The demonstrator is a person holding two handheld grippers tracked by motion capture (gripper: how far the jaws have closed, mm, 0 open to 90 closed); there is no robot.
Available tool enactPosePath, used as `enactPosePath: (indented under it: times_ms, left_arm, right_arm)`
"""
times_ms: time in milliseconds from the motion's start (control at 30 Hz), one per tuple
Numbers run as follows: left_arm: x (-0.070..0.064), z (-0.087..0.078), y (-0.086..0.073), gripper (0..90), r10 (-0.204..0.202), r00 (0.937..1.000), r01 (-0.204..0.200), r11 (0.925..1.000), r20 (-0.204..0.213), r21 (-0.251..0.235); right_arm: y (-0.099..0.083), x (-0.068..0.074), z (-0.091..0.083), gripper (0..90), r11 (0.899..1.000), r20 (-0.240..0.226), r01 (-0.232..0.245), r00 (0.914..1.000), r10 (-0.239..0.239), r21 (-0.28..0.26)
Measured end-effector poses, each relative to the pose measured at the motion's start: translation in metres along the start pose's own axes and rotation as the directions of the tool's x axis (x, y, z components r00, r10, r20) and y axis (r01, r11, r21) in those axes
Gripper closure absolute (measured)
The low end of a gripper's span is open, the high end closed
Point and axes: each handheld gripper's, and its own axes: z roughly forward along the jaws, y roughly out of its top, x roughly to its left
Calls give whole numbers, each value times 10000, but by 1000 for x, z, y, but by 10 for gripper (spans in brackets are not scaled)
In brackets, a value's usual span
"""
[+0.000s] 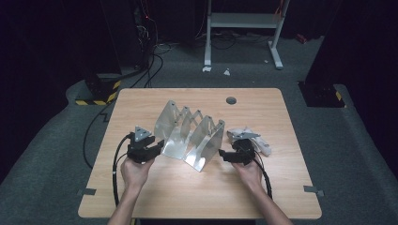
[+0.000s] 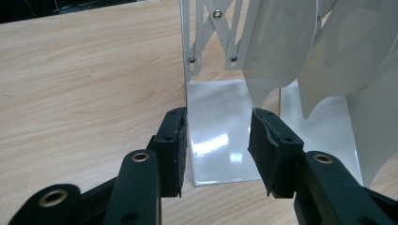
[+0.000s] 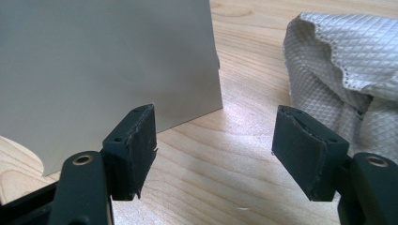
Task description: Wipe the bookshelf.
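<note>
High view: the left gripper (image 1: pixel 157 146) and right gripper (image 1: pixel 224 154) flank a folding metal rack (image 1: pixel 190 136) on the counter (image 1: pixel 141 187).

Left gripper view: the gripper (image 2: pixel 218 140) gapes empty, the rack's end plate (image 2: pixel 217 131) just ahead between its jaws.

Right gripper view: the gripper (image 3: pixel 213 140) gapes wide and empty; rack panel (image 3: pixel 108 61) ahead-left, white cloth (image 3: pixel 347 61) ahead-right.

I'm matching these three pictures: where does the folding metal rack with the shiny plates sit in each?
High view: folding metal rack at table centre, between both tongs.
Left gripper view: upper right, its end plate's foot between the open jaws.
Right gripper view: upper left, a flat grey plate.
Shared landmark: the light wooden table.
</note>
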Motion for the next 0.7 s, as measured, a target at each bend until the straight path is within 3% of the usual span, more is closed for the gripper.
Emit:
enactPosePath:
  times_ms: [233, 500, 700]
  left_arm:
    - [-18, 2, 2, 561, 502, 9980, -498, 9987, 373, -98]
    - [-41, 31, 19, 533, 761, 9924, -795, 9963, 965, 323]
    - [-48, 48, 32, 551, 852, 9897, -917, 9944, 1148, 528]
  right_arm:
    - [4, -5, 0, 310, 10000, 8, 10, 10000, -10, -14]
    - [4, -8, -6, 315, 9999, 5, 25, 10000, -25, -100]
    - [4, -6, -7, 316, 9999, -57, 95, 9999, -95, -137]
